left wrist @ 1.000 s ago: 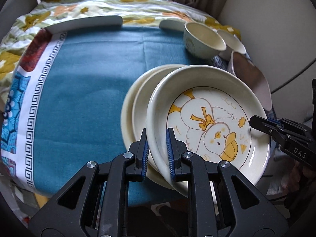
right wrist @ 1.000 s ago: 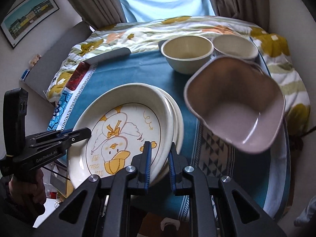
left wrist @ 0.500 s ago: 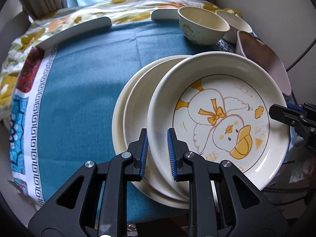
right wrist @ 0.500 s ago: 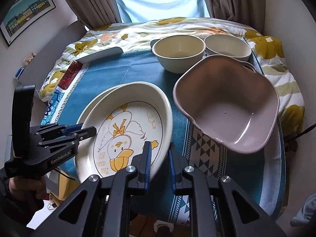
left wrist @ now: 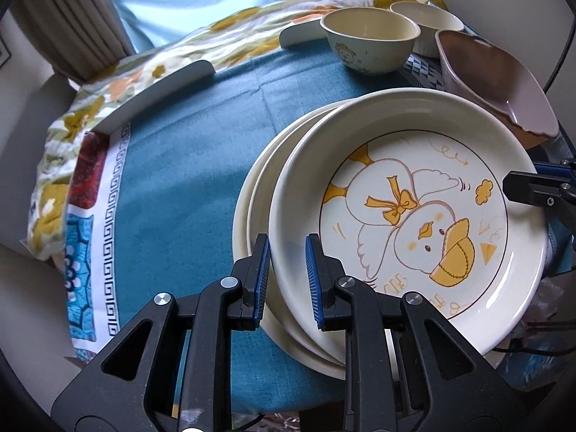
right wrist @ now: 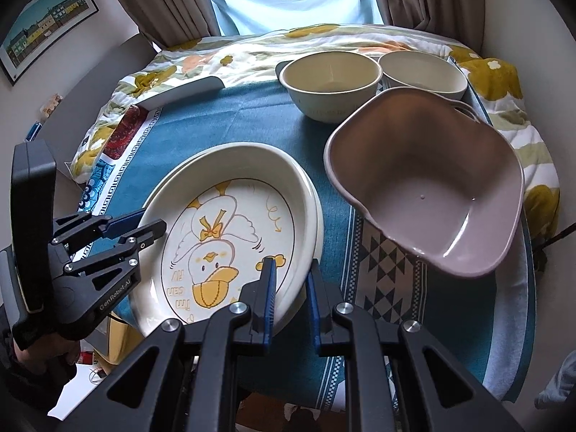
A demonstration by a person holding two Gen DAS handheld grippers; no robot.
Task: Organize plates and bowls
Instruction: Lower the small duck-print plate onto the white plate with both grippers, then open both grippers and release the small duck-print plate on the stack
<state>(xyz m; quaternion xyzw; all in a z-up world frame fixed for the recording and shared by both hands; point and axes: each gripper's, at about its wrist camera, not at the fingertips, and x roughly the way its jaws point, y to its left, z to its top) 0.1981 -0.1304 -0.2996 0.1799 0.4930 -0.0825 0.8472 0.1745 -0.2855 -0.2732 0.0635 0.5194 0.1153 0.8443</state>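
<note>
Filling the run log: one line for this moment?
left gripper: shut on duck plate | right gripper: shut on duck plate | plate stack beneath

Right claw (right wrist: 291, 280) gripping near rim of duck plate (right wrist: 230, 241), plate sitting on stack over blue cloth (right wrist: 230, 122). Left claw (right wrist: 144, 226) clamping plate's opposite rim. Mauve bowl (right wrist: 428, 187) tilting at right. Two cream bowls (right wrist: 331, 82) standing behind.
</note>
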